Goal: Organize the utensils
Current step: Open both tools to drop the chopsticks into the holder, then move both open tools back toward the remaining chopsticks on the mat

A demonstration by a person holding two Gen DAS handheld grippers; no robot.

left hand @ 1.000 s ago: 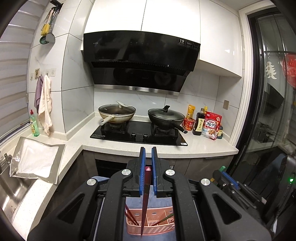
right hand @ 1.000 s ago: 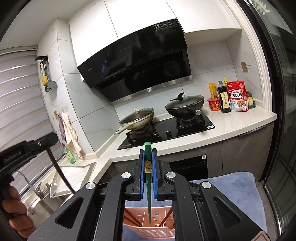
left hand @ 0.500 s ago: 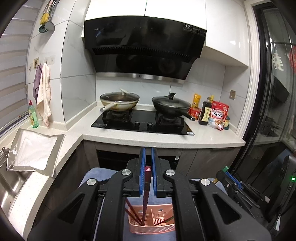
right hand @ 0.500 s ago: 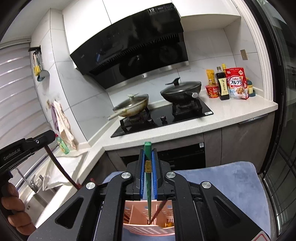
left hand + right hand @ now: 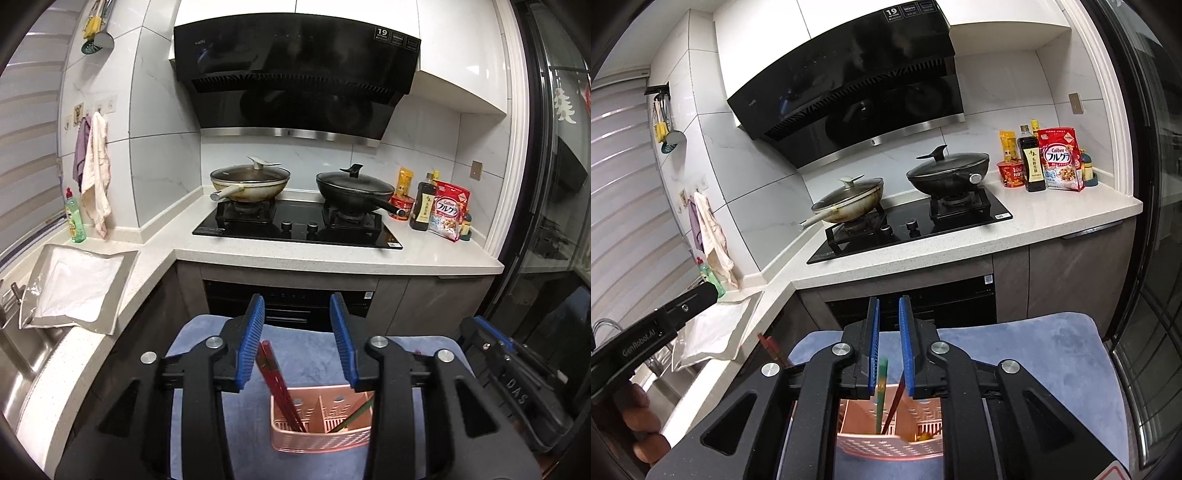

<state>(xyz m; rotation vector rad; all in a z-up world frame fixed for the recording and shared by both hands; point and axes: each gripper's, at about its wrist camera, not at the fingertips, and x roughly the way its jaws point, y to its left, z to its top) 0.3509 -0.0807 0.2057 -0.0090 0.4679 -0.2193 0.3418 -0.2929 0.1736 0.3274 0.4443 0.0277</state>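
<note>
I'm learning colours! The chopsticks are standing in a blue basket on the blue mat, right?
Not quite. The basket is pink, not blue, as the left wrist view shows. The chopsticks do stand in it, and it does sit on the blue mat.

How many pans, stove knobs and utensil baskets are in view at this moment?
Pans: 2 (pale pan, black pan)
Stove knobs: 2
Pink basket: 1
Total: 5
</note>
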